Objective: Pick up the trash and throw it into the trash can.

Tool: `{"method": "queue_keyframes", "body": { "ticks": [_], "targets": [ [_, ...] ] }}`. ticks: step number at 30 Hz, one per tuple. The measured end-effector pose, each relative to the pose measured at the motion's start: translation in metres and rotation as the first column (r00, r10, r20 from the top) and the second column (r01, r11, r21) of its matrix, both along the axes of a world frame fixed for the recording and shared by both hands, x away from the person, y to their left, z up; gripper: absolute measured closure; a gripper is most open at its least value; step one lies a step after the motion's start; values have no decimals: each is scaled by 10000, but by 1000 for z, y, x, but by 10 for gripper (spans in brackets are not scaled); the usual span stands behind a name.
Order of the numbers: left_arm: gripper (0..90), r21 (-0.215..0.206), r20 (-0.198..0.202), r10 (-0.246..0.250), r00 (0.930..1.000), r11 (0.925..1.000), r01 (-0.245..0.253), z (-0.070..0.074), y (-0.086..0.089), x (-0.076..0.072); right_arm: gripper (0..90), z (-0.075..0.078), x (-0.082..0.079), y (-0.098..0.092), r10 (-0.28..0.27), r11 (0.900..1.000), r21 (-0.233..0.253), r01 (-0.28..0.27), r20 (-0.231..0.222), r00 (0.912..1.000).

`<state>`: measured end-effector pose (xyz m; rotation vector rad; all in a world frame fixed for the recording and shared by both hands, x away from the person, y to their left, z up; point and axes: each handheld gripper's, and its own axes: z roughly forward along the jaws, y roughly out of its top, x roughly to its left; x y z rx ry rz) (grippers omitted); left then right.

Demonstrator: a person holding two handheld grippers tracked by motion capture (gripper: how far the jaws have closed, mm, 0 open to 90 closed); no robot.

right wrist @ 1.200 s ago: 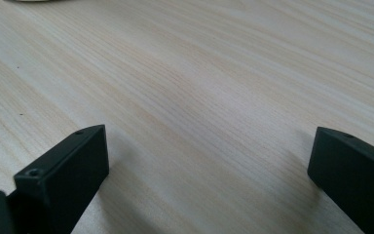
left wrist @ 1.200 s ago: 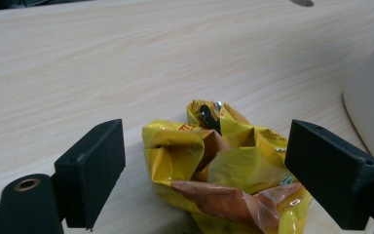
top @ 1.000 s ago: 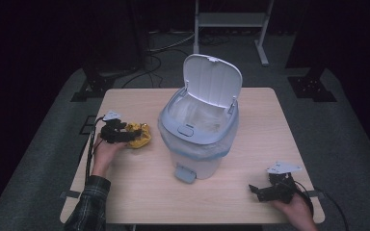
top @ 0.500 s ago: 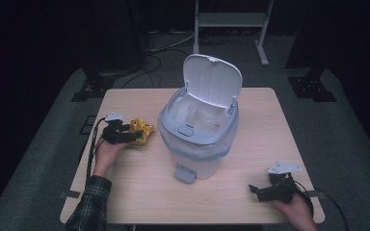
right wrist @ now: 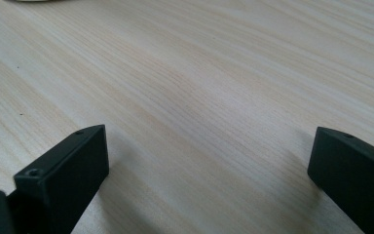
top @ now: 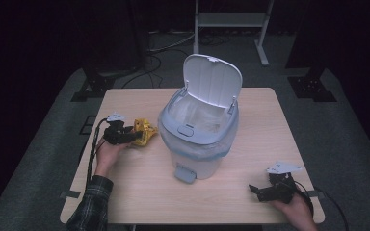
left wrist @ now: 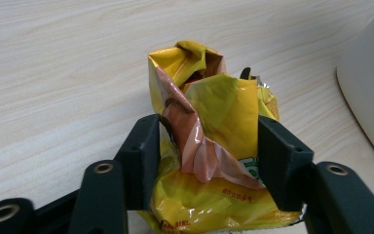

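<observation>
A crumpled yellow snack bag sits between the jaws of my left gripper, which is shut on it. From above, that bag hangs just left of the pale blue pedal bin, and the left gripper holds it a little above the table. The bin's white lid stands up, and a clear liner lines its mouth. My right gripper rests low at the table's front right corner, and its own view has the right gripper open over bare wood.
The bin's foot pedal sticks out toward me at its base. The light wooden table has dark floor all round it. A white metal stand and cables lie on the floor beyond the far edge.
The left gripper has carried the yellow bag a little to the right and away from me, nearer the bin. The right gripper has stayed put.
</observation>
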<state>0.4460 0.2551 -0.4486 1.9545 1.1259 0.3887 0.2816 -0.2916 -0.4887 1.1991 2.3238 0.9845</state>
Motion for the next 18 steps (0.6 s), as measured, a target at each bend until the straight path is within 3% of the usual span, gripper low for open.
{"method": "queue_keyframes", "body": {
  "ticks": [13,18],
  "targets": [
    [619,24,-216,118,9997,9999,-117,1,0,-1,3,0,0,0,2,10000,-1,-2,1,10000],
    [658,-178,-440,226,9988,9996,-234,1,2,-1,2,0,0,0,2,10000,-2,-2,1,10000]
  ]
}}
